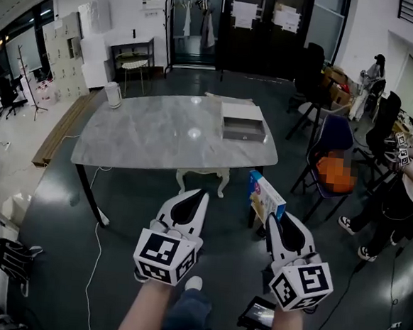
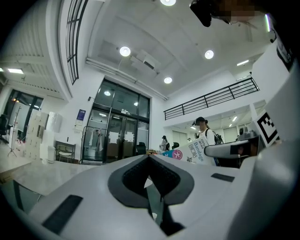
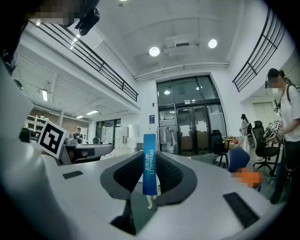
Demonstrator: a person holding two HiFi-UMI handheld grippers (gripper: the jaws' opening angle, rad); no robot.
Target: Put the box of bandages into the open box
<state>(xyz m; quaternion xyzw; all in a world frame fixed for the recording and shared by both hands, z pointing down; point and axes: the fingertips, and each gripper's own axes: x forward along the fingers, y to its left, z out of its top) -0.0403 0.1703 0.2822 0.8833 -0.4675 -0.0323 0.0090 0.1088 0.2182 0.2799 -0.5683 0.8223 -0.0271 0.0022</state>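
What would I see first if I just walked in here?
The blue and white bandage box stands out first, pinched in the right gripper just in front of the table. On that grey table, towards its right side, sits an open box. The left gripper is beside the right one, shut and empty.

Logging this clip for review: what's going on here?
A person stands short of a grey marble-look table. The right gripper is clamped on a flat blue-and-white bandage box, held in the air. The shallow open grey box sits on the table's far right side. The left gripper is shut and empty.
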